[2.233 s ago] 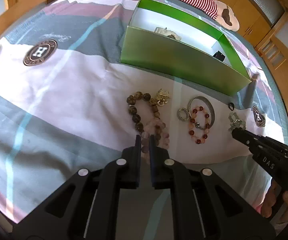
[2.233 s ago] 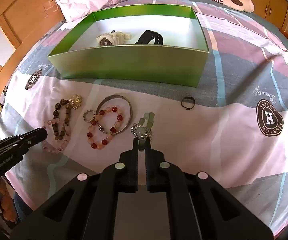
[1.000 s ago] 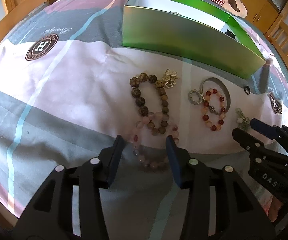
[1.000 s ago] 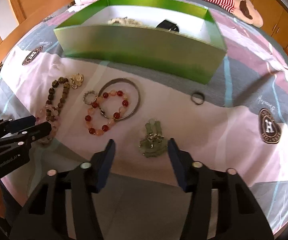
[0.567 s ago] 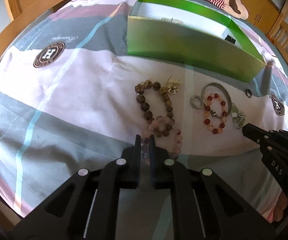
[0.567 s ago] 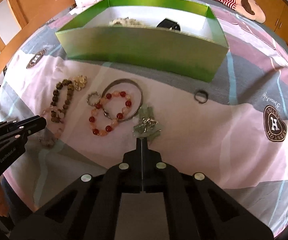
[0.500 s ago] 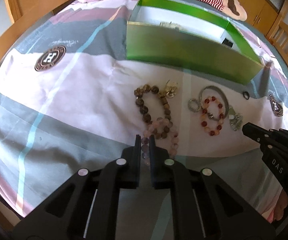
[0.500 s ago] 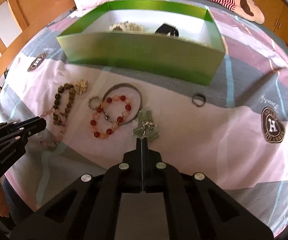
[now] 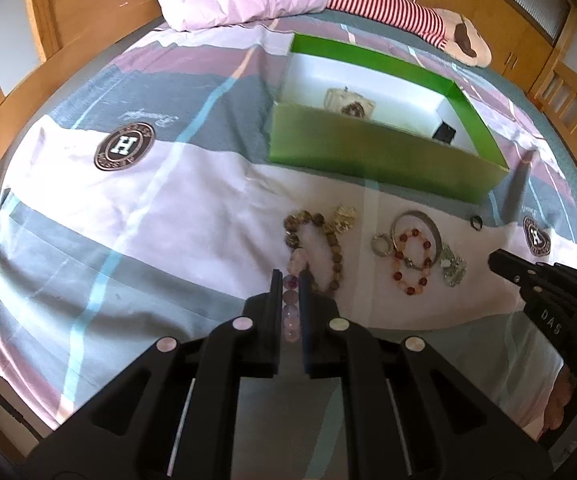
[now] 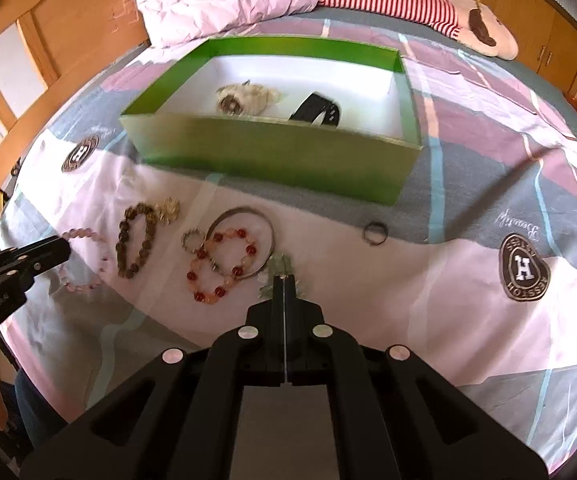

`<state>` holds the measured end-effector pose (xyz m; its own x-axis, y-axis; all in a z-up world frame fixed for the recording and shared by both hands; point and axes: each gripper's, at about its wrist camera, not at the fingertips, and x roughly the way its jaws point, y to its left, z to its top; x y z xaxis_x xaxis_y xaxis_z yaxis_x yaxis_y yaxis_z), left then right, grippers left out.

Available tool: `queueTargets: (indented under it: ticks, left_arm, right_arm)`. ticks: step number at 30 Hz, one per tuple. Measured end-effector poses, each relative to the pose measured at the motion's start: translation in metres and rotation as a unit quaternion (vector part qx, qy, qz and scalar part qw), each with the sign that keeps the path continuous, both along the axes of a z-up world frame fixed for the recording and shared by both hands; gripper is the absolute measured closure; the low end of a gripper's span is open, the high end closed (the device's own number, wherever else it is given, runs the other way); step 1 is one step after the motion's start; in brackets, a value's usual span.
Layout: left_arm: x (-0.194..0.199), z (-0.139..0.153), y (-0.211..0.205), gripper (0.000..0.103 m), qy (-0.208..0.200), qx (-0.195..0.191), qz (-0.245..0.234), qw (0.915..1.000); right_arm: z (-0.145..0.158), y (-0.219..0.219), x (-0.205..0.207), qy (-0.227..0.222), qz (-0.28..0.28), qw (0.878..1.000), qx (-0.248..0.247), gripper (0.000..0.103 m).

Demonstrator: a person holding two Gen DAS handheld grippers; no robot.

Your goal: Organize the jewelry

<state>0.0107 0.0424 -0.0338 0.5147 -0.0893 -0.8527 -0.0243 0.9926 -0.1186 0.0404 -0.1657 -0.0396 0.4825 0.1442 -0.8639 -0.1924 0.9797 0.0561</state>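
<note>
A: What do the jaws hold?
B: The left gripper [image 9: 291, 280] pinches a pink bead bracelet [image 9: 293, 300]; the right gripper [image 10: 284, 280] is closed on a green charm piece [image 10: 282, 263].

A: And around them?
B: A patchwork bedspread [image 9: 128, 220]; other bracelets between them; a green box [image 10: 272, 156] beyond; wooden bed frame [image 9: 20, 92] at the edges.

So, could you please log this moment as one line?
left gripper: shut on pink bead bracelet | right gripper: shut on green charm piece | green box: unreached
</note>
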Motion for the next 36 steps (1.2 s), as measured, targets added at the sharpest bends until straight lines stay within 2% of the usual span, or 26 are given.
queueTargets:
  ticks: [9,11,12,13,15,17,19,27,32,36]
  left_arm:
    - [0.005,-0.012,0.007,0.095,0.015,-0.012,0.001,0.9998]
    - [0.007,-0.016,0.007,0.095,0.019,-0.012,0.001,0.9997]
    - [0.007,-0.017,0.006,0.095,0.021,-0.012,0.002,0.9997]
    - [0.008,-0.019,0.006,0.095,0.023,-0.014,0.002,0.9996]
    - [0.008,-0.021,0.006,0.095,0.025,-0.013,0.002,0.9996]
    - [0.007,-0.023,0.005,0.095,0.026,-0.01,0.0,0.9996]
    - [0.007,-0.023,0.005,0.095,0.026,-0.009,0.001,0.9996]
    - [0.011,-0.015,0.0,0.095,0.02,-0.003,-0.006,0.9998]
    - [0.028,0.015,-0.009,0.095,-0.004,-0.001,-0.027,0.9996]
    - [0.05,0.044,-0.013,0.095,-0.029,-0.016,-0.044,0.9985]
  right_arm:
    - [-0.011,0.004,0.004,0.016,0.002,1.0,0.001,0.102]
    - [-0.018,0.01,0.006,0.021,0.009,1.0,-0.006,0.084]
    - [-0.021,0.012,0.008,0.021,0.013,1.0,-0.009,0.058]
    - [-0.026,0.016,0.011,0.015,0.016,1.0,-0.015,0.05]
    - [-0.036,0.023,0.015,0.018,0.023,0.999,-0.029,0.05]
    - [-0.048,0.029,0.019,0.036,0.031,0.998,-0.036,0.072]
    - [-0.051,0.029,0.018,0.041,0.029,0.998,-0.024,0.086]
    - [-0.027,0.011,0.01,0.027,0.015,0.999,0.007,0.087]
    - [0.012,0.0,0.016,-0.016,0.007,1.0,0.02,0.087]
    - [0.04,-0.003,0.034,-0.048,0.004,0.998,0.027,0.087]
